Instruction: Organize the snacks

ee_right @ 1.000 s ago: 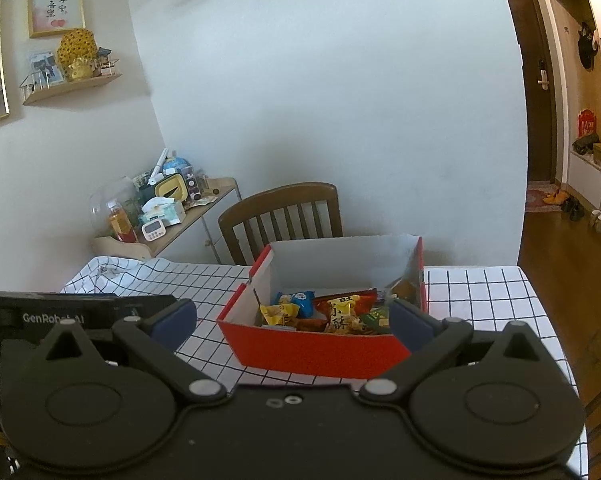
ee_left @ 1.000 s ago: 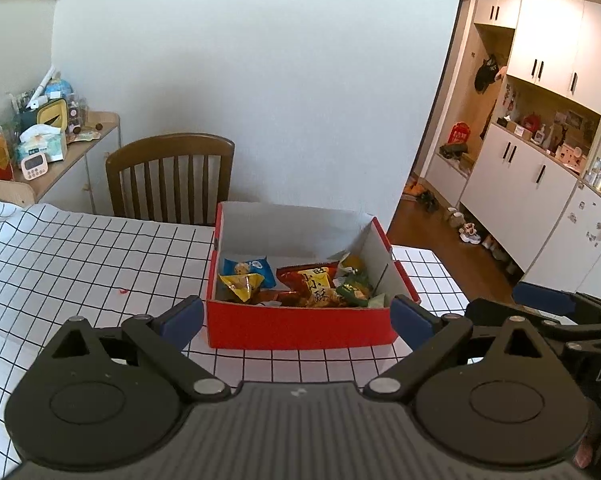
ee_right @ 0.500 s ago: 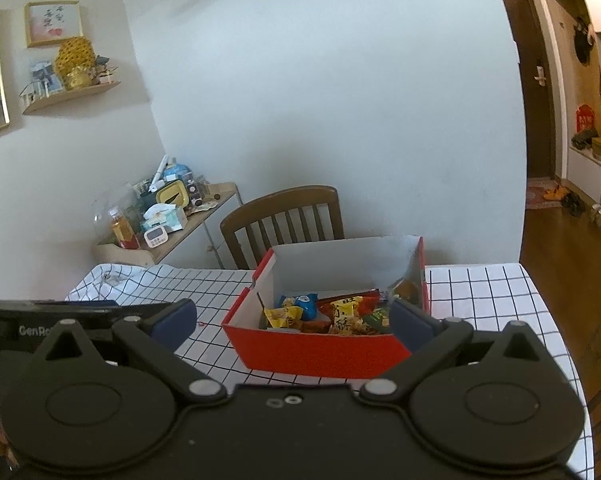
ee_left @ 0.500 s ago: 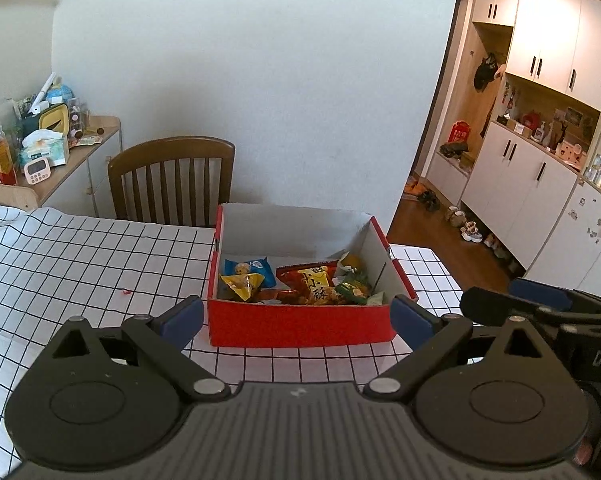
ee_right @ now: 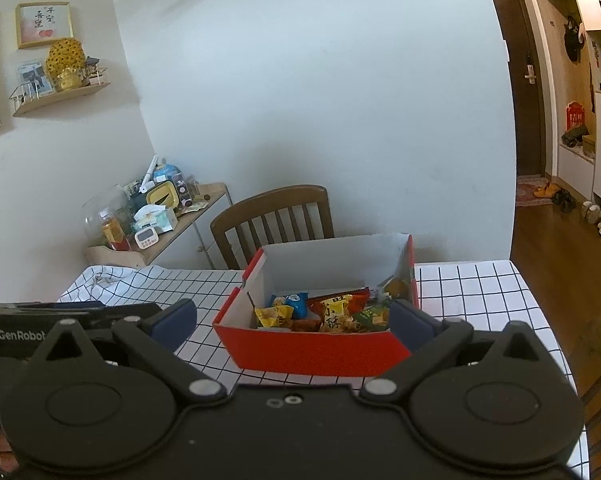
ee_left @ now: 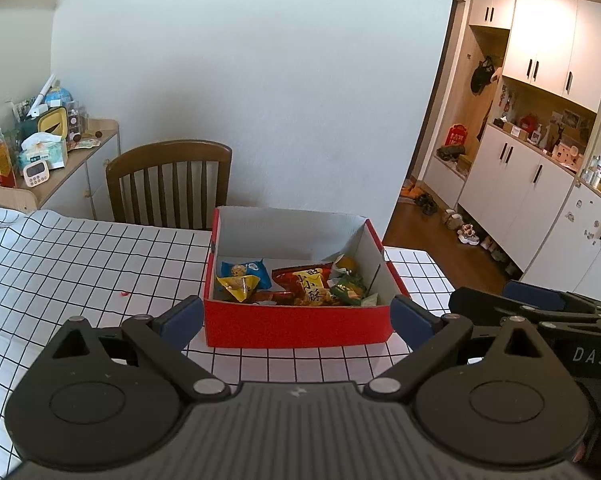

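Note:
A red cardboard box (ee_left: 298, 326) (ee_right: 312, 350) with white inner walls stands on the checked tablecloth. Inside lie several snack packets: a blue one (ee_left: 246, 271) (ee_right: 298, 304), a yellow one (ee_left: 238, 286) (ee_right: 272, 315), a red and yellow one (ee_left: 310, 286) (ee_right: 336, 312) and a green one (ee_left: 348, 289) (ee_right: 374, 314). My left gripper (ee_left: 298, 318) is open, level with the box's near wall, nothing between its blue pads. My right gripper (ee_right: 292, 320) is open too, just in front of the box, holding nothing. Each gripper shows at the edge of the other's view.
A wooden chair (ee_left: 168, 182) (ee_right: 272, 220) stands behind the table against the wall. A side shelf (ee_left: 60, 160) (ee_right: 168, 216) at the left carries a bottle, tissues and a timer. The tablecloth (ee_left: 60, 264) lies bare left of the box. White cabinets (ee_left: 540, 160) line the hallway at right.
Both grippers have drawn back and risen slightly, so the box sits a little farther away in both views. Nothing in the box has moved.

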The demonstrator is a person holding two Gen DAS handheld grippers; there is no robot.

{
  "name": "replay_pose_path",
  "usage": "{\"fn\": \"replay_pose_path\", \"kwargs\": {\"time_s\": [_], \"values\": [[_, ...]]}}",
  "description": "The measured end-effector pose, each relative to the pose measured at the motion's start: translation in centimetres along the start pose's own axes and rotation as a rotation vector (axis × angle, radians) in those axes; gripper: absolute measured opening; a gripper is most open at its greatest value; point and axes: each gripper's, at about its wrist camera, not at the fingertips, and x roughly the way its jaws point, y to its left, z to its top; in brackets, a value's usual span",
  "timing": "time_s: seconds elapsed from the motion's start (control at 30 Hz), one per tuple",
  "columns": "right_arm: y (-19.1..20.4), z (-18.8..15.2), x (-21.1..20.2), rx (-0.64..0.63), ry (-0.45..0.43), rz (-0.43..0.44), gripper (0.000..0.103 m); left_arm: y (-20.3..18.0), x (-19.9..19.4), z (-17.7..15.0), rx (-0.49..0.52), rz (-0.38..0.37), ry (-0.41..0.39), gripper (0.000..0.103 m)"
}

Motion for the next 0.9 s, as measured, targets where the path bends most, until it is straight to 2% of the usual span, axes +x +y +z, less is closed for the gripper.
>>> {"fn": "replay_pose_path", "kwargs": {"time_s": [0.57, 0.9], "values": [[0.00, -0.28, -0.32, -0.014, -0.004, 0.002, 0.103, -0.75, -0.35, -0.32, 0.020, 0.014, -0.012, 0.100], [-0.14, -0.61, 0.02, -0.008, 0.014, 0.004, 0.103, -0.02, 0.36, -0.78, -0.017, 0.029, 0.041, 0.100]]}}
